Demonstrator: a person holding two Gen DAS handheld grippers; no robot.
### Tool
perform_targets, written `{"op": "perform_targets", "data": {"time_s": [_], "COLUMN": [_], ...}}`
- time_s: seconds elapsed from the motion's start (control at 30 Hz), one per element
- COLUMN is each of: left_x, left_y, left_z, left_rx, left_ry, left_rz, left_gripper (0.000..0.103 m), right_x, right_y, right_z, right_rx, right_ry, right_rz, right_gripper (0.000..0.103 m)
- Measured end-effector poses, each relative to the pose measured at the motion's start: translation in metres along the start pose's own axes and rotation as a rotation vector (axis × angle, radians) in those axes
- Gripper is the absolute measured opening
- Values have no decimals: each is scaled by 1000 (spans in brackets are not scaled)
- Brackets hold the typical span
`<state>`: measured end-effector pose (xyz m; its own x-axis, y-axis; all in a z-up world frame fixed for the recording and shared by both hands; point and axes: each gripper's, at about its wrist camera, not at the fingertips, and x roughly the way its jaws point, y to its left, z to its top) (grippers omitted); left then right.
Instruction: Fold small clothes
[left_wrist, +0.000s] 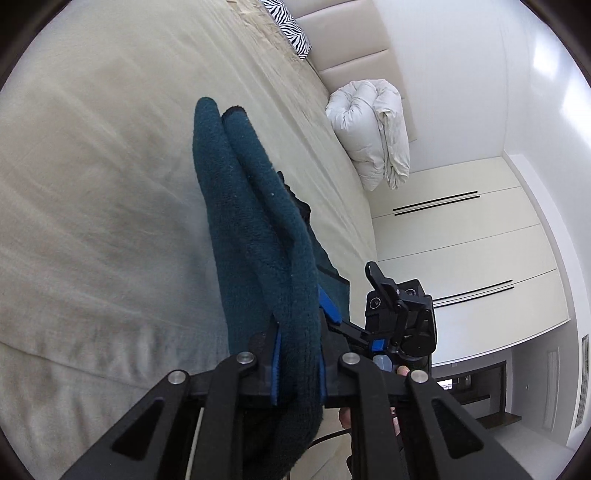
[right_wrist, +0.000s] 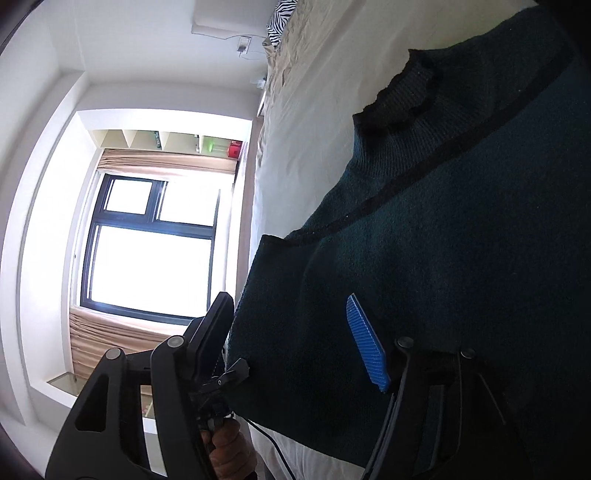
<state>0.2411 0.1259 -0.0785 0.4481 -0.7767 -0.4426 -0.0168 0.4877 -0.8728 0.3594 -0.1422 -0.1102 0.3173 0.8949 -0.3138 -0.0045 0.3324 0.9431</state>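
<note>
Nearest your left lens, the left gripper (left_wrist: 297, 365) is pinching a thick doubled fold of the dark teal sweater (left_wrist: 258, 236), its blue pads pressed against the knit from either side. You seem to hold it that way to keep both layers together while the fold is carried.

The bed (left_wrist: 92, 192) takes up most of the view beneath, its beige sheet giving you a broad flat surface to fold on. The sweater runs away from your left gripper over the sheet, and in the right wrist view its collar (right_wrist: 402, 96) and a dark seam lie towards the head of the bed.

A rolled white duvet (left_wrist: 373, 129) sits against the headboard, well apart from the work, and a zebra-print pillow (left_wrist: 291, 29) lies farther up.

Your right gripper (right_wrist: 291, 343) is spread wide, one blue pad (right_wrist: 367, 343) resting against the sweater's surface and the other finger off its edge, gripping nothing; likely it is lining up on the hem.
</note>
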Motion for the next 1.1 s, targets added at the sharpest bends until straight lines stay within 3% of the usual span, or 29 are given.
{"op": "perform_targets", "data": {"time_s": [0.27, 0.4, 0.43, 0.5, 0.63, 0.73, 0.83, 0.97, 1.1], "left_x": [114, 182, 196, 216, 202, 173, 149, 150, 174], "left_y": [-82, -92, -92, -91, -106, -110, -99, -78, -85], "left_z": [-26, -48, -54, -65, -81, -83, -81, -76, -99], "left_rx": [139, 139, 152, 149, 225, 279, 300, 284, 371], "left_ry": [122, 199, 216, 260, 259, 213, 158, 196, 240], "left_rz": [0, -5, 14, 26, -39, -44, -16, -18, 11], "left_gripper": [16, 16, 18, 35, 65, 65, 65, 65, 65], "right_x": [-101, -141, -149, -166, -189, -196, -193, -167, -159], "right_y": [-36, -74, -83, -95, -109, -106, -92, -75, -65], "right_z": [30, 39, 40, 40, 40, 41, 41, 33, 25], "right_rx": [90, 165, 181, 200, 213, 186, 127, 61, 27], "right_ry": [-80, -123, -129, -147, -167, -142, -88, 14, 107], "right_rz": [133, 121, 126, 151, 167, 127, 26, -134, -188], "right_gripper": [72, 78, 78, 77, 77, 77, 77, 77, 77]}}
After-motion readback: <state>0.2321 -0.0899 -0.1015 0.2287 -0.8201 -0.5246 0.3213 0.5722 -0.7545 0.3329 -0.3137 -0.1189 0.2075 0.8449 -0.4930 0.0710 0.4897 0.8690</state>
